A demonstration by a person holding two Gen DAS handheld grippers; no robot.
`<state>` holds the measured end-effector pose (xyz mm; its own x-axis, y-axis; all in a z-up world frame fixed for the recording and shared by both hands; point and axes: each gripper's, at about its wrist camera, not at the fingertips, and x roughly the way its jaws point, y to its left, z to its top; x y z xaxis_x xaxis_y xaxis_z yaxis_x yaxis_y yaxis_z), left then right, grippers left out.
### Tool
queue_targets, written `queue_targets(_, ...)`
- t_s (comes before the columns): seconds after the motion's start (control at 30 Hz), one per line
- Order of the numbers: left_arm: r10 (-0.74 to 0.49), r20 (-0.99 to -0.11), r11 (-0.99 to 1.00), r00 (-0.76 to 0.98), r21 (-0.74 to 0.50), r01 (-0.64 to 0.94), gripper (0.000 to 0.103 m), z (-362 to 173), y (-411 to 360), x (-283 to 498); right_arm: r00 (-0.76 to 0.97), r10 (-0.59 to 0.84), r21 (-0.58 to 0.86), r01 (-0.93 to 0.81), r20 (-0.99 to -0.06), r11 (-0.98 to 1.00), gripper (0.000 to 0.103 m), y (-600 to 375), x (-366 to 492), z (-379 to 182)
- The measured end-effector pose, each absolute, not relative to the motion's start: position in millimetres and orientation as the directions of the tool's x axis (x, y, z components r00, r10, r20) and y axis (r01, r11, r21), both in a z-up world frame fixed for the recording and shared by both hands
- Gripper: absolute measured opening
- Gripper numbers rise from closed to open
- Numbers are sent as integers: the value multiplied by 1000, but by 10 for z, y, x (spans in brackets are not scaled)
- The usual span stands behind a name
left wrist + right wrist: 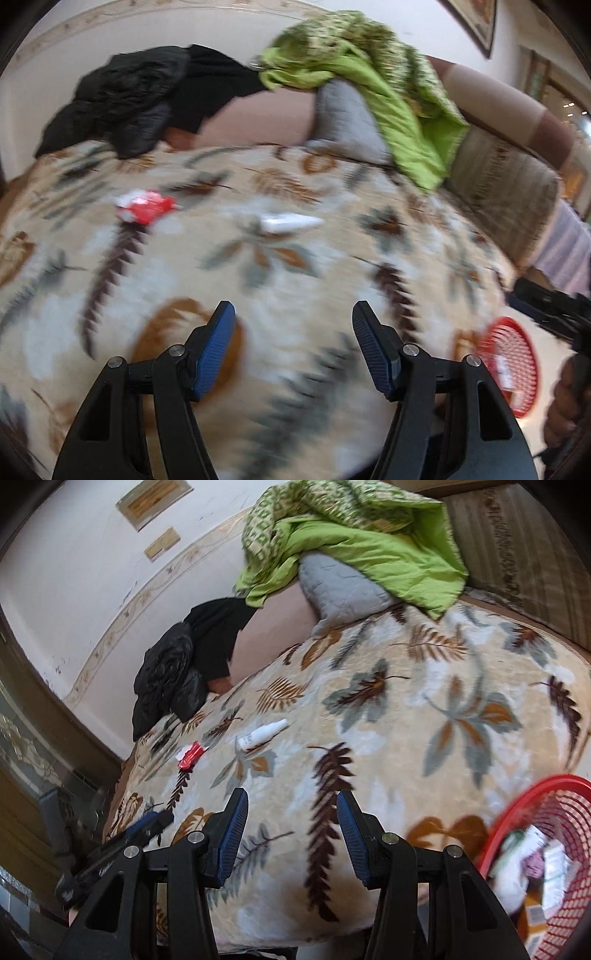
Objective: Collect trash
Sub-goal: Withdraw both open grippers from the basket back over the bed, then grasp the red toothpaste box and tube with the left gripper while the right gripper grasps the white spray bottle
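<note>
A red and white wrapper [144, 209] [190, 757] and a white tube [290, 222] [261, 734] lie on the leaf-patterned blanket [295, 266] [388, 716]. A red mesh basket [511, 363] [561, 867] holding several pieces of trash sits low at the right. My left gripper [293, 314] is open and empty, above the blanket, well short of both items. My right gripper [291, 805] is open and empty, just left of the basket. The left gripper also shows at the lower left of the right wrist view [122, 842].
A black jacket [125, 103] [177, 672], a green quilt [369, 74] [351, 535] and a grey pillow [343, 118] [340, 587] lie at the far side against the wall. A sofa back [498, 177] stands at the right.
</note>
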<state>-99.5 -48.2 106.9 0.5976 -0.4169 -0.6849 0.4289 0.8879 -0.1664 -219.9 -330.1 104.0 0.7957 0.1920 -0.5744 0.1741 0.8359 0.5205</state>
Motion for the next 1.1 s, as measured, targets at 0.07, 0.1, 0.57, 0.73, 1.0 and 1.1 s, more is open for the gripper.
queue_targets(0.07,-357,-689,915,631,-121,386,65,1048,-287,-746,779,212,517,163,-590,840,54,-3199,-2035,1004)
queue_targets(0.1,-324,-691,926,646,-94,365,65,1038,-190,-601,770,231,524,154,-595,838,54,-3151,-1950,978)
queue_targets(0.57,-147,-759,932,635,109,346,65,422,-45,1059,703,255,454,108,-664,884,54,-2952,-1184,763)
queue_targets(0.73,-46,-770,914,637,224,338,50,170,-143,1354,694,235,420,107,-681,901,54,-3022,-894,719)
queue_targets(1.0,-130,-745,927,654,143,347,19,247,-58,1353,645,334,442,6,-687,897,54,-2867,75,668)
queue_targets(1.1,-241,-736,933,633,5,361,19,384,66,1190,647,332,430,-7,-686,903,54,-2824,516,519)
